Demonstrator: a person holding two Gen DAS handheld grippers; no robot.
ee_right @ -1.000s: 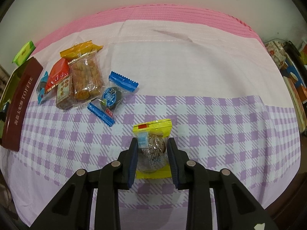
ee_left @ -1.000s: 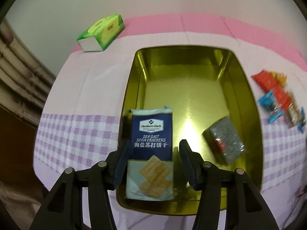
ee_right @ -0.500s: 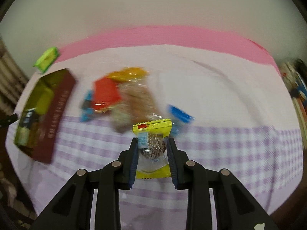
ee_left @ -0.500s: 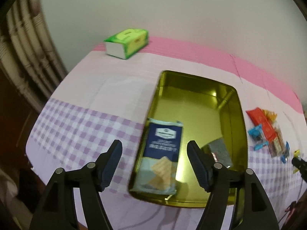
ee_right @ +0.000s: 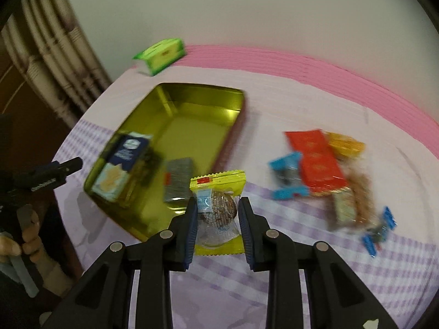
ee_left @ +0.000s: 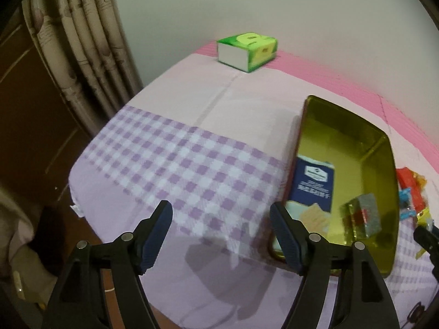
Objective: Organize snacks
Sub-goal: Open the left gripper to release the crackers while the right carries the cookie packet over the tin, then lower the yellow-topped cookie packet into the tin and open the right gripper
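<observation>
- The left wrist view looks steeply down along the left gripper (ee_left: 221,235), from above the bench (ee_left: 170,148) near its front left corner; the curtain (ee_left: 82,41) fills its left edge.
- The tin (ee_left: 384,148) sits at its right, near; the tissue box (ee_left: 247,50) lies far back by the wall.
- The right wrist view looks steeply down along the right gripper (ee_right: 216,224), from above the bench's front, facing the wall.
- It is blurred, and sees the tin (ee_right: 236,126) left of centre and loose snacks (ee_right: 315,164) to the right.
- Both views share the tin, tissue box (ee_right: 162,54), curtain (ee_right: 55,54) and some snacks.
- The right view catches the left gripper (ee_right: 49,174) at its left edge.
</observation>
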